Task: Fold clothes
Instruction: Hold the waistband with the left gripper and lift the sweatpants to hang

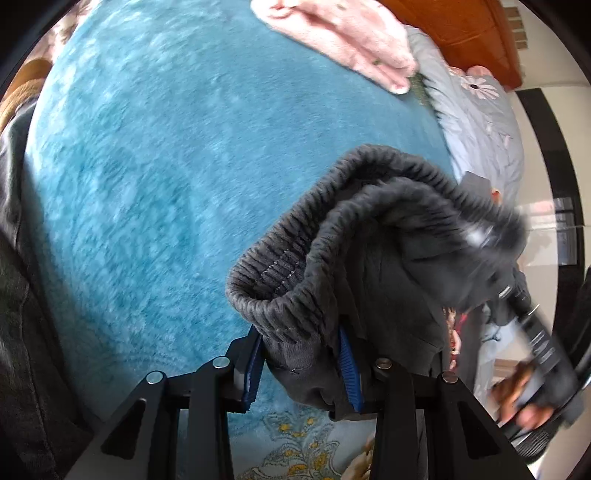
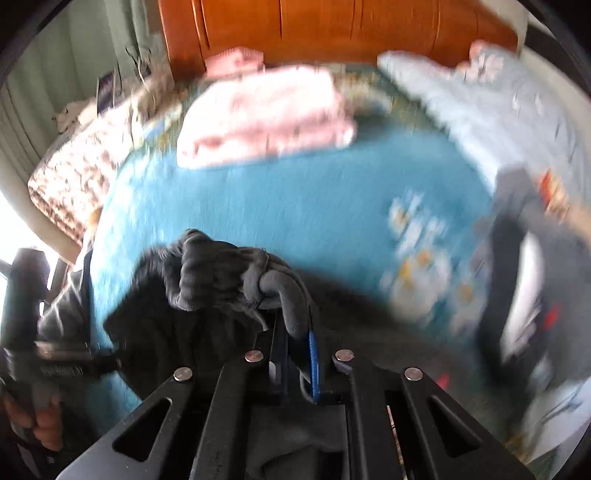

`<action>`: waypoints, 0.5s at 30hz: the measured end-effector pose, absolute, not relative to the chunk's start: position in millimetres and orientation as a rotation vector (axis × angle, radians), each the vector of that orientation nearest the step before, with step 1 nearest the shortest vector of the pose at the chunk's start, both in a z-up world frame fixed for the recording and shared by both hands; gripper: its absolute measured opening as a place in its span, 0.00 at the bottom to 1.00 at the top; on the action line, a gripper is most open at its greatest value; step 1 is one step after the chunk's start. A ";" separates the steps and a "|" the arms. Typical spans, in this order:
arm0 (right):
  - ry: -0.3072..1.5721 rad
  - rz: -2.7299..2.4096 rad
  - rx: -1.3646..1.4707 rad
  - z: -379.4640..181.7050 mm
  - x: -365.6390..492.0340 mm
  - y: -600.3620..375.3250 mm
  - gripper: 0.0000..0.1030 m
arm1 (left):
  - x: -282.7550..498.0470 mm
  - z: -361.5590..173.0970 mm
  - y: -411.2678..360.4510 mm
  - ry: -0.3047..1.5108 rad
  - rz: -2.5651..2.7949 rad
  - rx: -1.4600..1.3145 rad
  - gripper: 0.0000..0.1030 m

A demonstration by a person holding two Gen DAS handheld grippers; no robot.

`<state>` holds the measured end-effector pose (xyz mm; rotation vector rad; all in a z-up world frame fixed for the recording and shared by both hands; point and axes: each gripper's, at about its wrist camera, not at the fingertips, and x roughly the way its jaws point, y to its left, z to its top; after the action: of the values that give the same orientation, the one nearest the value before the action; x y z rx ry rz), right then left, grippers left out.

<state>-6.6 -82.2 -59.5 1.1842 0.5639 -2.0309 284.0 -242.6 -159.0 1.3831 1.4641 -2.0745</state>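
Dark grey trousers (image 1: 369, 236) with a ribbed elastic waistband hang above a blue fleece blanket (image 1: 147, 166). My left gripper (image 1: 301, 363) is shut on the waistband, its blue pads pressed on the cloth at both sides. In the right wrist view the same trousers (image 2: 218, 273) are bunched in front of my right gripper (image 2: 295, 332), which is shut on a fold of the waistband. The right gripper's body appears blurred at the right edge of the left wrist view, and a hand (image 1: 532, 415) holds its grip. The trouser legs are out of sight.
A folded pink garment (image 2: 266, 114) lies at the far side of the blanket near a wooden headboard (image 2: 332, 26). A light blue floral quilt (image 2: 498, 110) is heaped at the right. Another dark garment (image 1: 18, 295) lies at the left edge.
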 end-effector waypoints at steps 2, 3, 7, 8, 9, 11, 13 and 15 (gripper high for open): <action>0.617 -2.066 1.112 -37.6 -20.5 -91.0 0.08 | 276.2 -151.8 -245.3 1.440 -2.119 1.375 0.37; 0.642 -2.080 1.090 -31.4 -29.9 -96.5 0.08 | 270.7 -148.0 -248.1 1.434 -2.140 1.364 0.36; 0.714 -2.110 1.097 -35.1 -88.8 -125.8 0.08 | 249.0 -139.7 -253.8 1.403 -2.203 1.328 0.35; 0.715 -2.112 1.120 -41.6 -100.4 -130.3 0.08 | 243.8 -141.4 -252.1 1.393 -2.208 1.325 0.35; 0.715 -2.114 1.143 -48.3 -110.5 -134.5 0.08 | 238.5 -143.1 -250.4 1.383 -2.213 1.322 0.35; 0.718 -2.117 1.189 -63.7 -120.5 -139.7 0.08 | 228.0 -146.5 -247.0 1.363 -2.224 1.317 0.35; 0.720 -2.119 1.235 -79.1 -130.5 -144.9 0.08 | 226.8 -156.7 -249.1 1.372 -2.211 1.320 0.35; 0.722 -2.121 1.281 -94.5 -140.5 -150.2 0.08 | 233.5 -167.5 -253.9 1.396 -2.186 1.329 0.35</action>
<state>-140.5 -150.2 -94.5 1.2809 0.7223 -2.1212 233.5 -253.9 -167.5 1.3285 1.3964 -2.1863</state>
